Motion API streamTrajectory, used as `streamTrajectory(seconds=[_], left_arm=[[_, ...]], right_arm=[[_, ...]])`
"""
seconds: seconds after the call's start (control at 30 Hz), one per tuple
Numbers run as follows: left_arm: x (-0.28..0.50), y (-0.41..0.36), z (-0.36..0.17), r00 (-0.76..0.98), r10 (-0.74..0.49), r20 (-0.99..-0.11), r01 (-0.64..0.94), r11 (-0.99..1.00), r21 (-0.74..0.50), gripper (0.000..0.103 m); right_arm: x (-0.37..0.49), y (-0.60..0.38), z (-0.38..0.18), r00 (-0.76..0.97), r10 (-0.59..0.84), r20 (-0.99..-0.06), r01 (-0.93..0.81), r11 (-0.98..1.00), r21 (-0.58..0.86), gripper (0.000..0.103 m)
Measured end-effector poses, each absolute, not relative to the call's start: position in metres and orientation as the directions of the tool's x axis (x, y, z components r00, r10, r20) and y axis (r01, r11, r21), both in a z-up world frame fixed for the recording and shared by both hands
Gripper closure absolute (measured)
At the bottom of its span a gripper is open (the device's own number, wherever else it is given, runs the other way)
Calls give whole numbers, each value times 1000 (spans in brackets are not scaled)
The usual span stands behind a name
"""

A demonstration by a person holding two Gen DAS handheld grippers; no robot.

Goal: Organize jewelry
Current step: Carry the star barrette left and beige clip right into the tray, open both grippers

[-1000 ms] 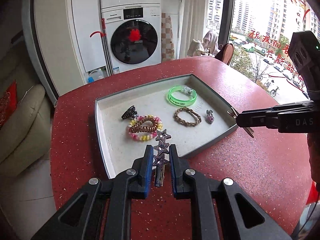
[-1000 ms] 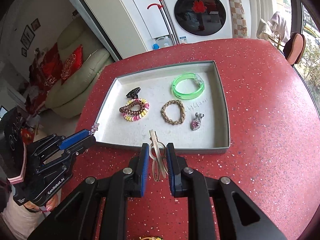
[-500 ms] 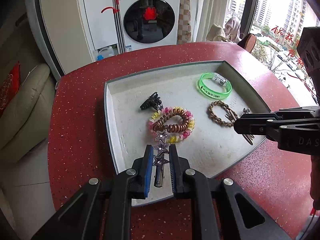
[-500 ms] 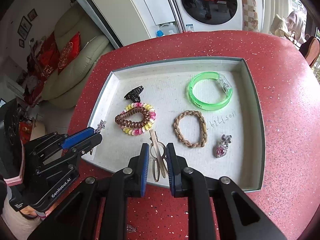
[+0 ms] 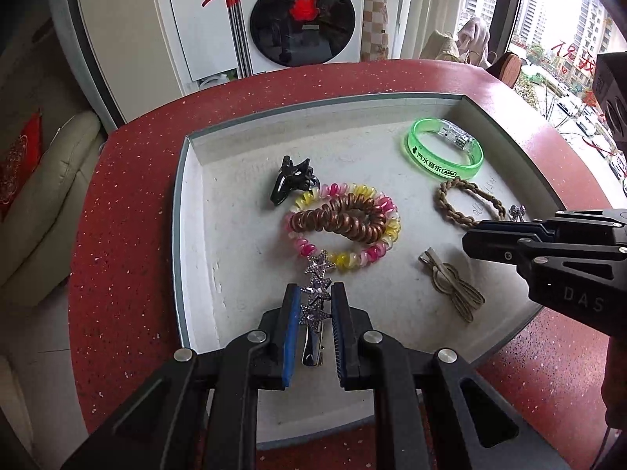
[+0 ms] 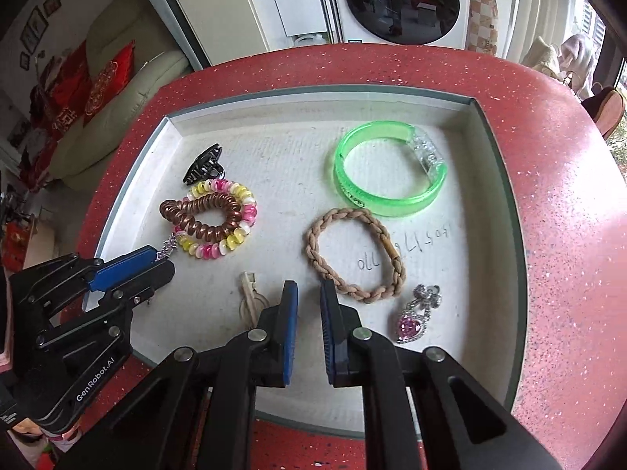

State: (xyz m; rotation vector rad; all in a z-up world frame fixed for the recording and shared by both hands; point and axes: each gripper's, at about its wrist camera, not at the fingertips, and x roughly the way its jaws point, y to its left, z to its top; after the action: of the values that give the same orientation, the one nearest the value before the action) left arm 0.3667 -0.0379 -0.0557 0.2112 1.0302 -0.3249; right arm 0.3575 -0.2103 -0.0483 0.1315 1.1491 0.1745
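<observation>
Left wrist view: left gripper [image 5: 315,290] pinches the star clip [image 5: 313,315] over the tray [image 5: 178,235], coil ties [image 5: 345,223] at twelve o'clock. Right gripper [image 6: 308,288] has just been closing its jaws, which stand slightly apart and empty; the beige clip [image 6: 247,297] lies in the tray at its nine o'clock.

Domestic residence, laundry corner adjoining a living area: front-loading washing machine [image 5: 303,15] against the wall, cream sofa [image 6: 117,117] with red cushions [image 6: 111,74], red speckled table [image 5: 117,235], high-rise window view [image 5: 568,19].
</observation>
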Motion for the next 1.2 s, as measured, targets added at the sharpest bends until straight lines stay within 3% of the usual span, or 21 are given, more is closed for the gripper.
streamTrajectory(seconds=[0.2, 0.5, 0.57, 0.63, 0.67, 0.8, 0.93, 1.2], left_arm=[[363, -46, -59, 525, -134, -840, 348, 935, 68, 69], [348, -49, -47, 570, -156, -807, 363, 929, 77, 69], [342, -51, -41, 592, -156, -790, 370, 924, 94, 69], [337, -54, -34, 612, -155, -775, 370, 923, 108, 69], [336, -54, -31, 620, -158, -769, 368, 924, 107, 69], [335, -48, -20, 632, -178, -754, 339, 939, 63, 69], [332, -41, -12, 633, -207, -746, 328, 945, 16, 69], [326, -33, -9, 634, -217, -742, 314, 949, -10, 68]], right_arm=[[357, -224, -46, 417, 163, -894, -40, 986, 160, 92], [349, -230, -45, 399, 281, -873, -36, 956, 292, 89], [344, -231, -42, 405, 302, -863, -34, 948, 316, 82], [339, -235, -38, 419, 308, -854, -26, 944, 328, 62], [337, -236, -35, 426, 309, -850, -24, 943, 331, 59], [323, -246, -24, 450, 311, -837, -18, 940, 339, 58], [312, -251, -16, 462, 315, -829, -16, 937, 348, 49], [297, -259, -11, 472, 311, -825, -3, 936, 352, 46]])
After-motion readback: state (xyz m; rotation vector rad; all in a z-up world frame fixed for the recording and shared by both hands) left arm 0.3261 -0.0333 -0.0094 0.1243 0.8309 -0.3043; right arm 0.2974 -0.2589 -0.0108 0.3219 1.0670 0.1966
